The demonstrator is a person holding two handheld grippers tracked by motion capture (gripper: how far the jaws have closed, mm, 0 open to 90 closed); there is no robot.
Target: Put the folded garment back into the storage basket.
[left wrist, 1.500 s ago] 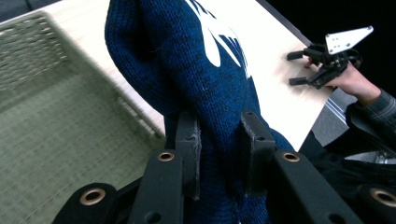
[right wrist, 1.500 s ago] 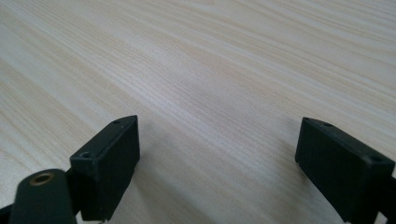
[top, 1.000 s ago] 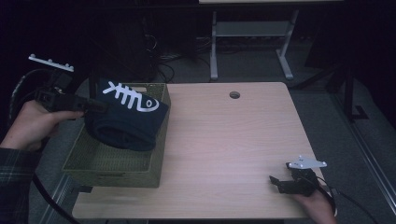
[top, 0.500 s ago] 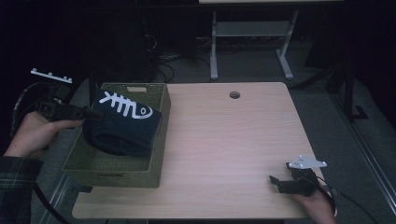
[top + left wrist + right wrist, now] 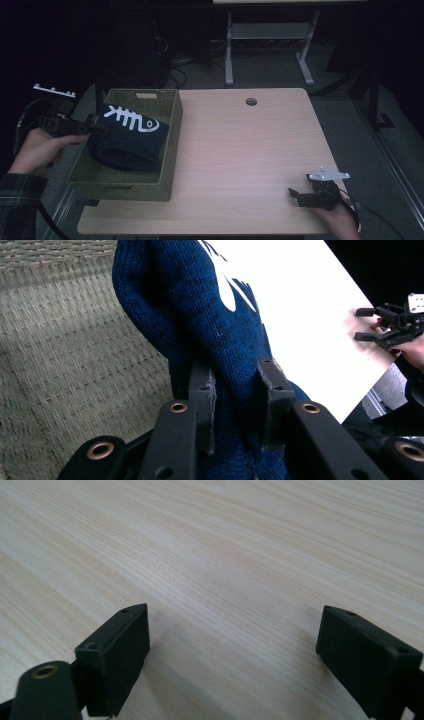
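A dark blue knitted sweater with a white fish-bone pattern lies folded in a green woven basket at the table's left side. My left gripper reaches over the basket's left rim and is shut on the sweater's left edge. In the left gripper view the blue knit is pinched between the two jaws of the left gripper, above the basket's woven floor. My right gripper rests open near the table's front right corner. It stands just over bare wood, the right gripper holding nothing.
The light wooden table has a round cable hole near its far edge. The basket takes up the table's left third. A white desk frame and cables stand on the dark floor behind. The left gripper view shows the right gripper far off.
The left gripper has moved left and down with the sweater, which has sunk from above the basket's rim down into the basket. The right gripper has stayed put.
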